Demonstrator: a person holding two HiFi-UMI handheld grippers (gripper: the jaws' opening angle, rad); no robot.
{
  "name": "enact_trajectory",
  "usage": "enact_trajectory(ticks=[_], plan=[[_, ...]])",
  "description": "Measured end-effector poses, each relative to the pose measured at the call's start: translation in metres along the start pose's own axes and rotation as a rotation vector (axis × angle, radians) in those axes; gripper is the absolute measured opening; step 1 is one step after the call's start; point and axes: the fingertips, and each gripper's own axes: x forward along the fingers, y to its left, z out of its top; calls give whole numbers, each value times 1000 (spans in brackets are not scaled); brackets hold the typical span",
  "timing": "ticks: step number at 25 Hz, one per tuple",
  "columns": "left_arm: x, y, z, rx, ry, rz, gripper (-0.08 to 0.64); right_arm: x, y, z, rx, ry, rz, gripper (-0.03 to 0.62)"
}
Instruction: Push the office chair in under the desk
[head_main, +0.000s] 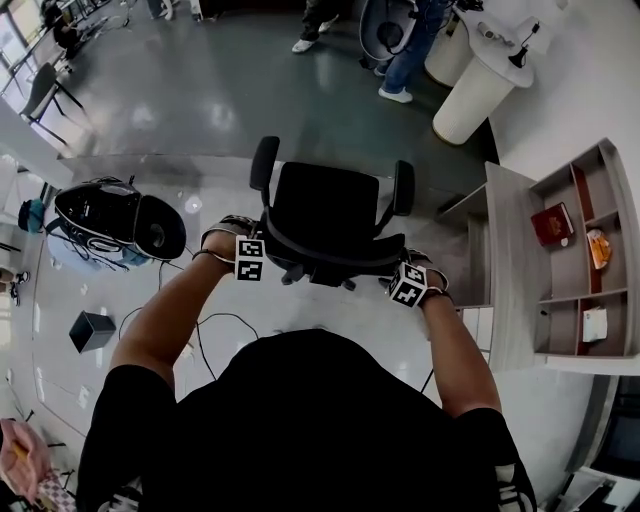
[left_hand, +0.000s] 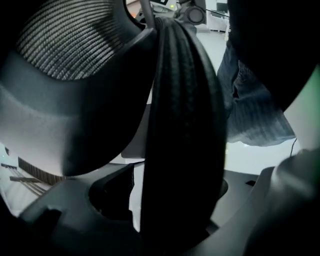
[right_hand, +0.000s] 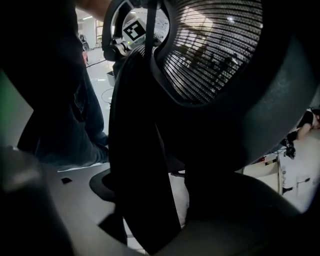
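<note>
A black office chair (head_main: 325, 205) stands in front of me in the head view, seat facing away, with both armrests (head_main: 264, 160) up. My left gripper (head_main: 256, 242) is at the left end of the backrest's top rim (head_main: 320, 256) and my right gripper (head_main: 402, 270) at its right end. In the left gripper view the dark ribbed rim (left_hand: 185, 125) runs down between the jaws, with a bright gap on its left side. The right gripper view shows the rim (right_hand: 140, 165) between the jaws too, with the mesh back (right_hand: 215, 50) above it and a gap on its right. The wooden desk (head_main: 508, 270) is at the right.
A shelf unit (head_main: 585, 250) with a red book (head_main: 551, 223) sits on the desk. A black bag (head_main: 115, 218), a small dark box (head_main: 90, 330) and cables (head_main: 215, 330) lie at the left. A white pedestal (head_main: 478, 95) and people's legs (head_main: 405, 50) are beyond the chair.
</note>
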Motion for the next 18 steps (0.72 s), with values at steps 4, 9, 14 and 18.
enact_trajectory(ticks=[4, 9, 14, 18], plan=[[-2, 0, 2, 7, -23, 23, 330, 1, 5, -3, -31, 32, 31, 303], [-2, -2, 5, 9, -41, 17, 325, -2, 13, -4, -58, 48, 86, 263], [-1, -3, 7, 14, -16, 10, 324, -3, 20, -9, -81, 63, 161, 233], [-1, -2, 12, 12, -7, 16, 324, -4, 21, -15, -85, 65, 166, 225]])
